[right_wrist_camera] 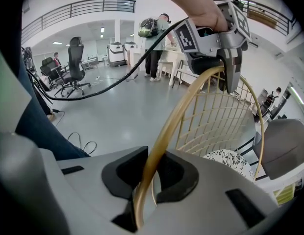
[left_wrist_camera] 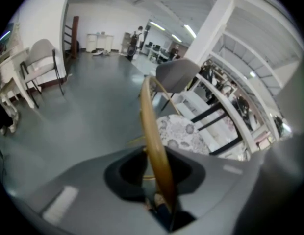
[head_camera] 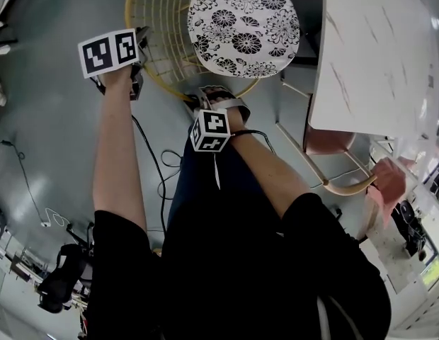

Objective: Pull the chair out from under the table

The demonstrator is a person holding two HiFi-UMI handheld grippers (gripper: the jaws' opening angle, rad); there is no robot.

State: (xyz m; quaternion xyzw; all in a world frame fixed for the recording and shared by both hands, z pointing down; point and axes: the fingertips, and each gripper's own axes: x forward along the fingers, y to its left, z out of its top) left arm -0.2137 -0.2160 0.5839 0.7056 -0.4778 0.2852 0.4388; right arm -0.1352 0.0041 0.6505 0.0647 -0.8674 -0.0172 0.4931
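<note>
Black sleeves and bare forearms reach down and forward from the person's body to the gold wire chair (right_wrist_camera: 211,116) standing on the grey floor (head_camera: 49,140). Nearest, the right gripper (head_camera: 209,101) has its jaws clamped on the rim (right_wrist_camera: 162,141) of the backrest, low on the curve. A little farther along the same rim, the left gripper (head_camera: 138,83) has its dark pads closed against the metal tube, which runs straight through the gap. Holding the rim at two spaced points probably lets the person draw the chair back evenly, without it twisting or tipping. Beyond the grippers, the open wire back curves around a round floral seat (head_camera: 244,23). Farther right, the white marbled table (head_camera: 375,55) fills the corner. From above, the seat sits just beside the table's edge and appears clear of it, so the pull looks largely done or close to it.
</note>
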